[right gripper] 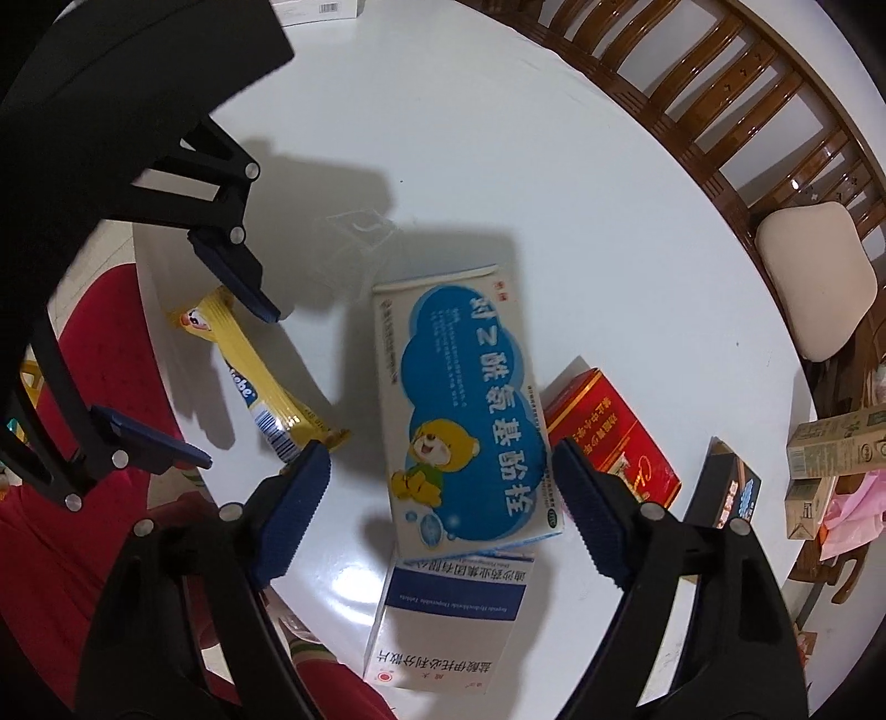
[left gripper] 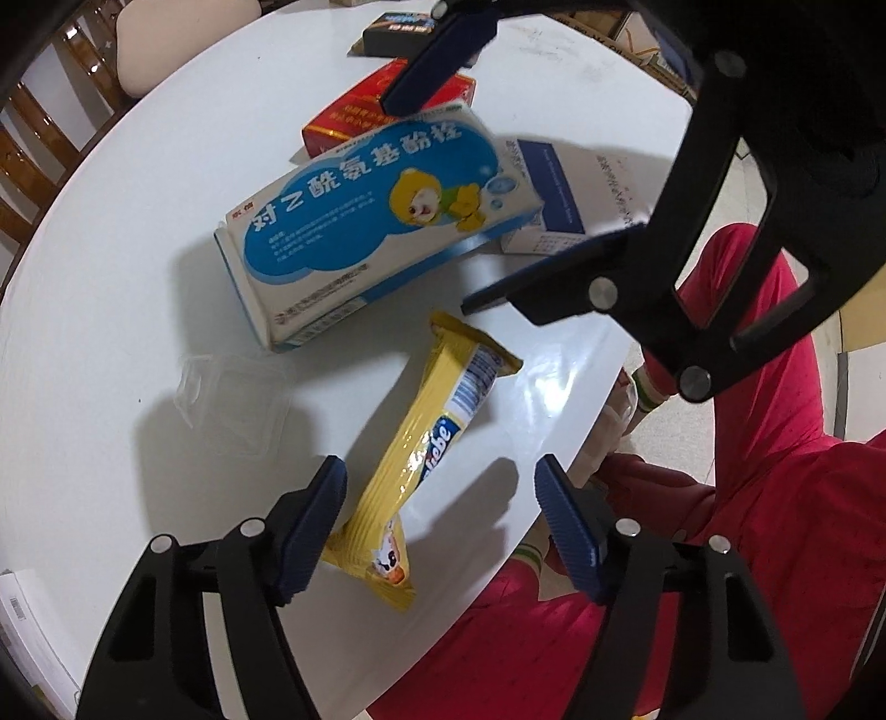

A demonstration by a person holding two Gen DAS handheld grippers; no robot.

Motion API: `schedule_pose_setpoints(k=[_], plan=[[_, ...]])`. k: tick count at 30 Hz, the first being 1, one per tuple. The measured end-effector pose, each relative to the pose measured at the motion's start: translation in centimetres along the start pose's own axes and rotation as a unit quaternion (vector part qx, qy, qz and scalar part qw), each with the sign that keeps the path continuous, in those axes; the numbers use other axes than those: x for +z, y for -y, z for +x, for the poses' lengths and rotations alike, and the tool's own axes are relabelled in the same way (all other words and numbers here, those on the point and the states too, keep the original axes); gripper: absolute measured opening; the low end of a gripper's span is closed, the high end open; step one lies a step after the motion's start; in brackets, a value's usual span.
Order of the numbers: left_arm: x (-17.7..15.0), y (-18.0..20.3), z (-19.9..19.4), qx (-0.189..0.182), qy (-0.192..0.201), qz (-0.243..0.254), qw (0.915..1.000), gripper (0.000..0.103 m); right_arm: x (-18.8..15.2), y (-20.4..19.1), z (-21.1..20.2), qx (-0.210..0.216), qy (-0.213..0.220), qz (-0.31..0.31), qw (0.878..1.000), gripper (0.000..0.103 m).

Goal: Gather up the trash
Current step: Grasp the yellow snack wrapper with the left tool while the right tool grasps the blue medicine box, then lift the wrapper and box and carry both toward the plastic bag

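A yellow snack wrapper (left gripper: 426, 437) (right gripper: 249, 360) lies on the white round table (left gripper: 122, 232) near its edge. My left gripper (left gripper: 443, 526) points down over it, open; the wrapper's lower end sits between the pads, close to the left pad (left gripper: 315, 520) and apart from the right one. A blue and white medicine box (left gripper: 376, 221) (right gripper: 470, 410) rests tilted, one end on a white and dark blue box (left gripper: 548, 194) (right gripper: 443, 620). My right gripper (right gripper: 443, 509) straddles the blue box, open, with a wide gap at its left pad (right gripper: 293, 509).
A red box (left gripper: 354, 111) (right gripper: 609, 432) and a black box (left gripper: 393, 33) (right gripper: 725, 487) lie beyond. A clear plastic tray (left gripper: 232, 399) (right gripper: 354, 232) sits beside the wrapper. Wooden chairs (right gripper: 720, 99) ring the table. A person's red-clothed legs (left gripper: 775, 498) are at the table edge.
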State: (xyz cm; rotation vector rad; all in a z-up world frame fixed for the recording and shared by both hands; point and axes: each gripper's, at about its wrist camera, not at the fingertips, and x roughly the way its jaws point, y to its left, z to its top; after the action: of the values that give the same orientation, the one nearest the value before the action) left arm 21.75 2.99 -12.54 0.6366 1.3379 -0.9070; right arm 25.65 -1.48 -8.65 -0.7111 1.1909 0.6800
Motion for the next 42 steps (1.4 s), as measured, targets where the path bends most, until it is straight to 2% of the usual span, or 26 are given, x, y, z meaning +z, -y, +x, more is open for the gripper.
schedule_pose_setpoints(k=[4, 7, 11, 15, 18, 26, 30, 34, 42], plan=[[0.0, -0.4, 0.2, -0.01, 0.001, -0.02, 0.9997, 0.068, 0.1, 0.1, 0.7, 0.007, -0.014, 0.007, 1.0, 0.08], [-0.1, -0.7, 0.2, -0.013, 0.01, -0.034, 0.9993, 0.066, 0.1, 0.3, 1.3, 0.0, -0.019, 0.01, 1.0, 0.064], [0.0, -1.2, -0.1, -0.006, 0.016, -0.047, 0.9988, 0.057, 0.0, 0.6, 1.3, -0.007, -0.014, 0.016, 1.0, 0.064], [0.1, -1.2, -0.2, 0.0, 0.018, -0.056, 0.9983, 0.041, 0.3, 0.8, 1.3, -0.004, -0.016, 0.022, 1.0, 0.064], [-0.1, -0.7, 0.0, 0.013, 0.02, -0.062, 0.9978, 0.033, 0.6, 0.9, 1.4, -0.007, -0.017, 0.028, 0.999, 0.063], [-0.3, -1.6, -0.2, 0.021, 0.023, -0.156, 0.9873, 0.031, 0.7, 1.5, 1.1, -0.023, -0.012, 0.068, 0.997, 0.062], [-0.2, -0.9, -0.3, 0.03, 0.021, -0.167, 0.9854, 0.021, 0.3, 1.9, -0.1, -0.025, 0.003, 0.085, 0.996, 0.062], [-0.3, -1.0, -0.4, 0.031, 0.025, -0.183, 0.9822, 0.015, -0.1, 2.1, -1.5, -0.039, 0.019, 0.097, 0.994, 0.062], [-0.4, -2.0, -0.8, 0.03, 0.027, -0.227, 0.9731, 0.012, -1.5, 2.3, -4.3, -0.055, 0.051, 0.132, 0.988, 0.062]])
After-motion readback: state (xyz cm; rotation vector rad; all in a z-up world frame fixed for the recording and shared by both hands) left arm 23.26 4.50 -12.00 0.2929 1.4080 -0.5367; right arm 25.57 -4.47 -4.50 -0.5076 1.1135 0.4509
